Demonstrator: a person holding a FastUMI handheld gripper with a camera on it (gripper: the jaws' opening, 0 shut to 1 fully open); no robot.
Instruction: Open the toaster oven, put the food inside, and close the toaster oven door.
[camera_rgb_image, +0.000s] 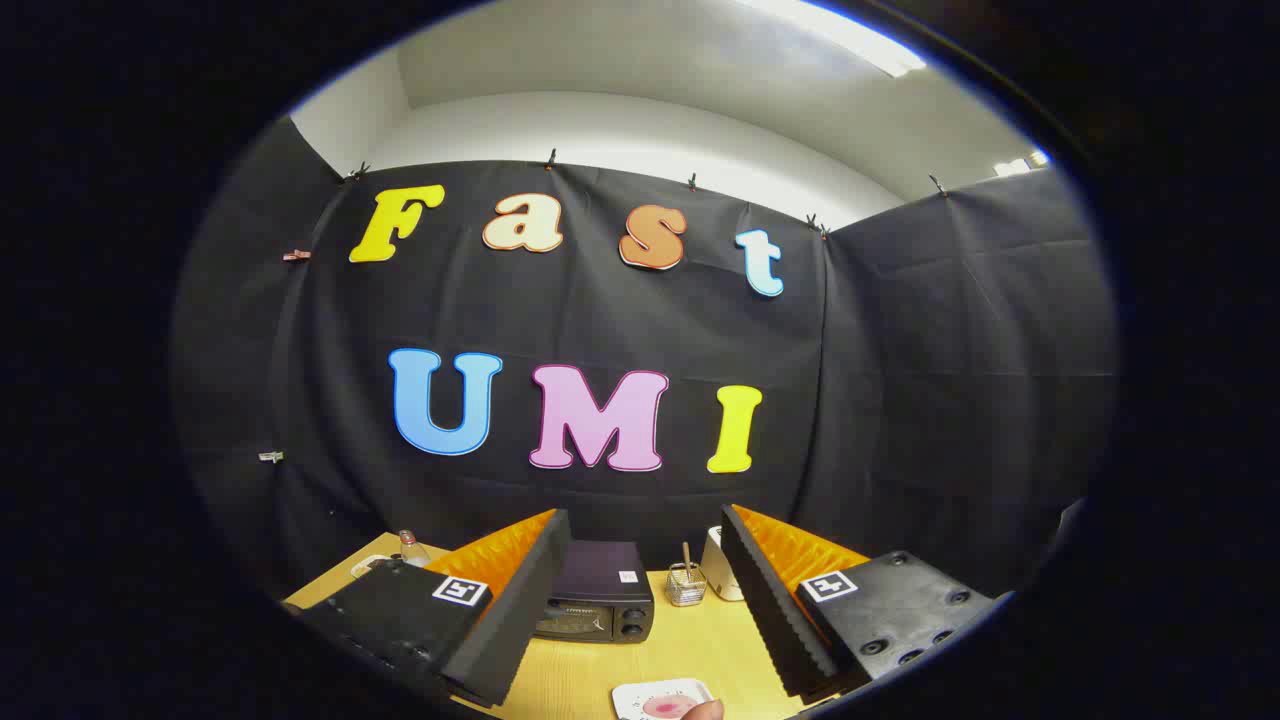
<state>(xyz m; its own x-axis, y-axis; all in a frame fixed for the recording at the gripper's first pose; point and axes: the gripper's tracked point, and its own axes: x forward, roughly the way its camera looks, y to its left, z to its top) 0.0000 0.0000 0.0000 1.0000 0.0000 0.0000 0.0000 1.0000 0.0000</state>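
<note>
The toaster oven (595, 592) sits low in the frame's centre, beyond the gripper (640, 610), door closed. The fingers (520, 600) stand wide, holding nothing. The food (668, 706) lies nearer, bottom centre.

Bright ceiling light (850, 35), sharp centre, fisheye-bent edges

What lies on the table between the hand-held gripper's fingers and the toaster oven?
Gripper view: bare wooden table between the open hand-held gripper and the closed toaster oven; the food plate sits nearer than the oven.

wooden table (690, 640) carries toaster oven (597, 600) (door shut), wire holder (686, 585), white plate (655, 698), small bottle (409, 546).
</note>
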